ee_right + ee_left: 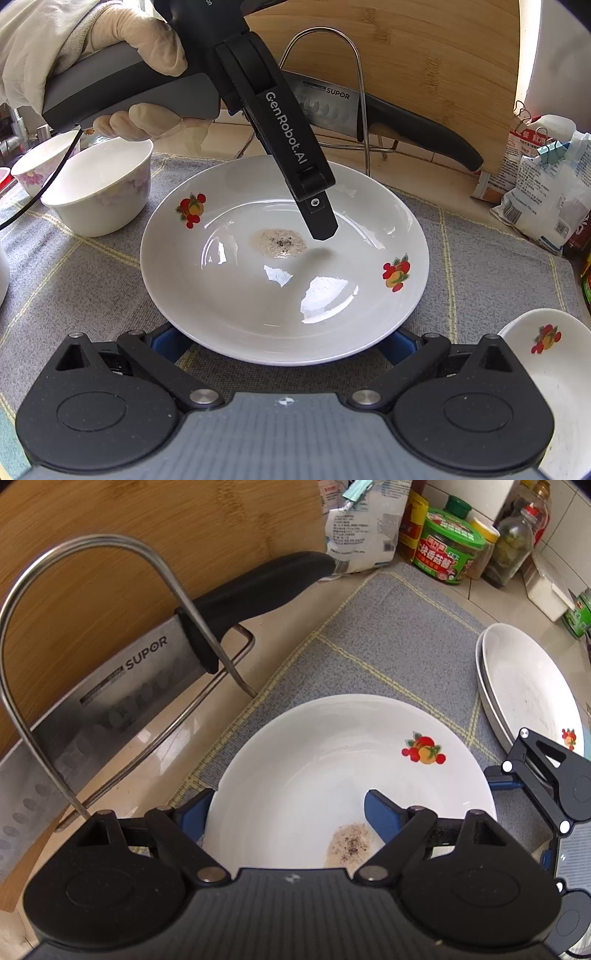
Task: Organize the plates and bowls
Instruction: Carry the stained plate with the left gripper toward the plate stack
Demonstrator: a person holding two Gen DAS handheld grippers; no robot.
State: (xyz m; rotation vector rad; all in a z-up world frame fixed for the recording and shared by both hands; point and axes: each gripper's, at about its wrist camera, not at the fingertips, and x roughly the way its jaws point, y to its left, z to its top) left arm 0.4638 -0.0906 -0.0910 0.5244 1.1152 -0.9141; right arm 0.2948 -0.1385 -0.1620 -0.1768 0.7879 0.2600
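**Ana:** Two grippers, one plate [280, 295]. How do the jaws stand?

**Ben:** The left gripper [288, 816] has its jaws partly spread astride the plate's rim, one blue pad outside and one over the inside. I cannot tell whether they pinch it. The right gripper [284, 347] is spread wide, with both fingertips hidden under the near rim.

**Ana:** Where is the plate?

**Ben:** It lies flat on a grey mat [388, 635], with a speckled smear [279, 242] at its centre.

**Ana:** What does only one view show?

**Ben:** The right view shows a gloved hand [122, 48] angling the left gripper steeply down, and two bowls [99, 192] beside it. The left view shows stacked plates [528, 690], partly cut off, and a cleaver [110, 701] in a wire rack [74, 590].
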